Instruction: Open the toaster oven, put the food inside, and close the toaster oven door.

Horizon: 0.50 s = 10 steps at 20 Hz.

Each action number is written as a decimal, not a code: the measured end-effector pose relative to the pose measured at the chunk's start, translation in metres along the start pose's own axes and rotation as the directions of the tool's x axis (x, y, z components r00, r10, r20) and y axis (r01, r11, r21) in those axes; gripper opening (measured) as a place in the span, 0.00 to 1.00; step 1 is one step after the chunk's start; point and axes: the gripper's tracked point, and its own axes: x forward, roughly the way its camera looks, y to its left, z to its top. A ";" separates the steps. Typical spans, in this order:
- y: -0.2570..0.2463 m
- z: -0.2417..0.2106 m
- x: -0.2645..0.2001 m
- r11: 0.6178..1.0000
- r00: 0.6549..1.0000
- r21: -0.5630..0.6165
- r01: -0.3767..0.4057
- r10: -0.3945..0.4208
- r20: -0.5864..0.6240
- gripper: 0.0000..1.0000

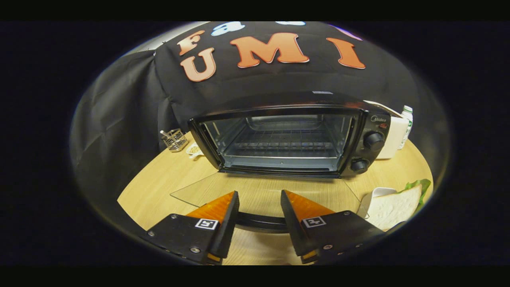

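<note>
the toaster oven (287, 137) sits in the centre of the frame on the wooden table (159, 191), its glass door (223, 191) folded down flat toward the camera, the wire rack (285, 145) inside bare. the dark door handle (259, 221) runs across the gap between the fingers at bottom centre, and the gripper (259, 211) stands open at a medium spread around it, pressing on nothing as far as can be seen.

the food, a sandwich (396, 207) of white bread with a green leaf poking out, lies at the lower right of the frame on a white plate (376, 193), just beyond the right finger. it will likely be light and soft: bread squashes and the layers can slide apart, so a gentle pinch across the stacked thickness near the middle seems best, not at a corner. how thick it is stays unclear, since the fisheye rim cuts it off.

the door is stiff, hinged and glass, best moved by its handle. a wire basket (174, 139) stands at middle left, a bottle (406, 123) at upper right.
</note>
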 end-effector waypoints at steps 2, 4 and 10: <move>0.000 -0.007 0.004 1.000 1.000 -0.011 0.009 -0.009 -0.029 0.62; -0.001 -0.010 0.006 1.000 0.999 -0.022 0.017 -0.018 -0.041 0.62; -0.006 -0.037 0.014 0.999 0.988 0.000 0.032 -0.032 -0.152 0.62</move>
